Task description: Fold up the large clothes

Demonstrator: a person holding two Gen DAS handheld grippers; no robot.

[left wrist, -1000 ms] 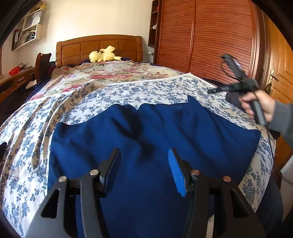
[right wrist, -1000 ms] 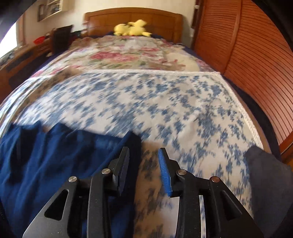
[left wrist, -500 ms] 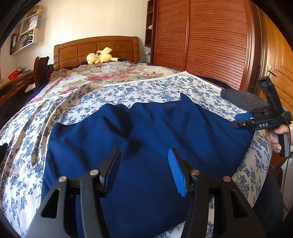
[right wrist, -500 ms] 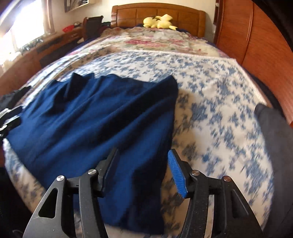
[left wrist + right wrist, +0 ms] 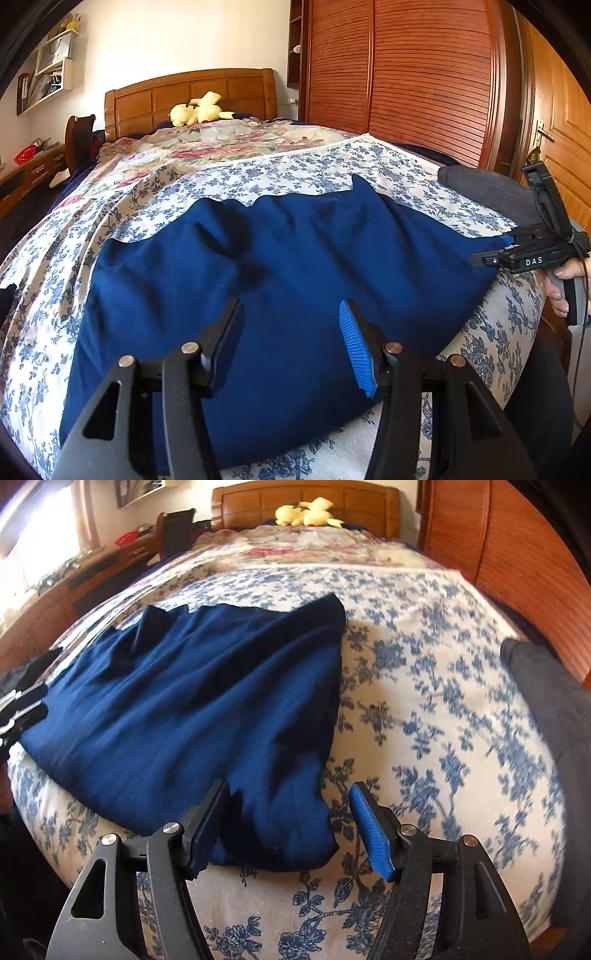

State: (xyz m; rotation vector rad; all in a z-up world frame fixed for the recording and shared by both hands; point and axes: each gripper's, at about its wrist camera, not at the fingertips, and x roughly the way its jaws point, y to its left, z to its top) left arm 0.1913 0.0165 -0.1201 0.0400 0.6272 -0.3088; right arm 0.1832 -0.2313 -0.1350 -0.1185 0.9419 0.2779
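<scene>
1. The blue garment (image 5: 280, 280) lies spread on the floral bedspread (image 5: 303, 173), near the bed's near edge
2. Soft, limp, light cloth: pinch its near corners
3. Left gripper (image 5: 291, 338) spread, empty; right gripper (image 5: 290, 825) opening over the near right corner, not gripping

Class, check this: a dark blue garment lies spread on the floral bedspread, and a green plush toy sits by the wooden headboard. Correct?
Not quite: the plush toy is yellow, as the left wrist view shows. The dark blue garment does lie on the floral bedspread, by the wooden headboard.
</scene>
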